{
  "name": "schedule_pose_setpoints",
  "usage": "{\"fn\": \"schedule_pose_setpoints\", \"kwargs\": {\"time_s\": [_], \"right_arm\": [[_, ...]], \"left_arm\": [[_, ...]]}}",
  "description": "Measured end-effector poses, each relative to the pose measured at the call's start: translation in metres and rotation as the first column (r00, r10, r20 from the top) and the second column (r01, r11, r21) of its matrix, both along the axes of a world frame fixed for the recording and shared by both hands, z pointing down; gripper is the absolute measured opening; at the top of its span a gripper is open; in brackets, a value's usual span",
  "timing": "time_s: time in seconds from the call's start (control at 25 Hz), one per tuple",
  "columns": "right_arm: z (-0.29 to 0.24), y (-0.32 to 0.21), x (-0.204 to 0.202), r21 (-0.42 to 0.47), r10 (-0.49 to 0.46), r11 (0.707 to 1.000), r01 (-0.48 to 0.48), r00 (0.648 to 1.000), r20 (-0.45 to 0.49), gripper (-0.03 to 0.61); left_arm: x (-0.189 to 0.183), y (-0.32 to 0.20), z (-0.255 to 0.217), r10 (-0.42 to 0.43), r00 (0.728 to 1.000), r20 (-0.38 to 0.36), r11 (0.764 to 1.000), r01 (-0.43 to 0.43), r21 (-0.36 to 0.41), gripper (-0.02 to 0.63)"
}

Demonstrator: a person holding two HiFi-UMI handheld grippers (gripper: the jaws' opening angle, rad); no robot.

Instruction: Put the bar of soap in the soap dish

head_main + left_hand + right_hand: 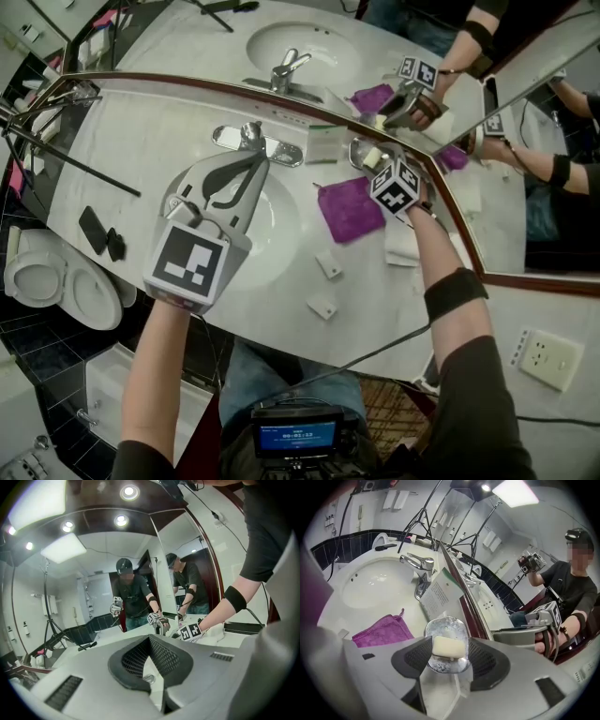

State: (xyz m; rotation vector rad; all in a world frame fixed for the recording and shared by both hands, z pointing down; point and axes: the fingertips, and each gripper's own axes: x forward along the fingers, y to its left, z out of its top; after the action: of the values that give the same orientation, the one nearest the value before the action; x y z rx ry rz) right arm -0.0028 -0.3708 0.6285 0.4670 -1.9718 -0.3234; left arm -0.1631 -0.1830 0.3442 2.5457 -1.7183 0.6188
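The pale yellow bar of soap (pixel 448 647) lies in the shiny oval metal soap dish (pixel 443 624), low in the middle of the right gripper view. The right gripper (pixel 449 654) has its two dark pads spread apart, one on each side of the soap. They are not squeezing it. The dish sits on the white counter (pixel 440 693), close to the dark red edge of the mirror (pixel 466 611). Just left of the dish lies a fuzzy purple cloth (pixel 382 631). Above the dish a white printed card (pixel 439 592) stands by the mirror. Next to the card are the silver tap (pixel 419 569) and the round white sink (pixel 375 585).

In the head view the left gripper (pixel 251 167) hangs over the sink, near the middle of the frame. Its jaws are pressed together with nothing in them.
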Motion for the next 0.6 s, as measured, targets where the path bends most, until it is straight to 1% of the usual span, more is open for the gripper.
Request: {"fn": "schedule_pose_setpoints", "kwargs": {"time_s": [0.08,0.24,0.4,0.44,0.48,0.6], "right_arm": [[-0.003,0.0,-0.002,0.007,-0.002,1.0,0.002,1.0,-0.004,0.267],[0.005,0.005,0.0,-0.013,-0.004,1.0,0.004,1.0,-0.016,0.267],[-0.017,0.009,-0.004,0.018,-0.003,1.0,0.003,1.0,-0.003,0.259],[-0.023,0.012,-0.004,0.017,-0.005,1.0,0.005,1.0,0.001,0.234],[-0.028,0.014,-0.004,0.017,-0.006,1.0,0.006,1.0,0.005,0.224],[-0.051,0.02,-0.001,0.043,-0.002,0.999,0.001,1.0,0.019,0.104]], "left_arm": [[-0.001,0.001,-0.001,0.0,1.0,0.001,1.0,0.0,0.001,0.005],[-0.003,0.005,-0.002,-0.005,1.0,-0.002,1.0,0.005,0.001,0.005],[-0.005,0.011,-0.005,-0.008,1.0,-0.003,1.0,0.008,0.002,0.005],[-0.005,0.012,-0.006,-0.007,1.0,-0.002,1.0,0.007,-0.001,0.005],[-0.005,0.014,-0.007,-0.006,1.0,-0.003,1.0,0.006,-0.004,0.005],[-0.004,0.018,-0.012,0.0,1.0,-0.011,1.0,0.0,-0.007,0.005]]}}
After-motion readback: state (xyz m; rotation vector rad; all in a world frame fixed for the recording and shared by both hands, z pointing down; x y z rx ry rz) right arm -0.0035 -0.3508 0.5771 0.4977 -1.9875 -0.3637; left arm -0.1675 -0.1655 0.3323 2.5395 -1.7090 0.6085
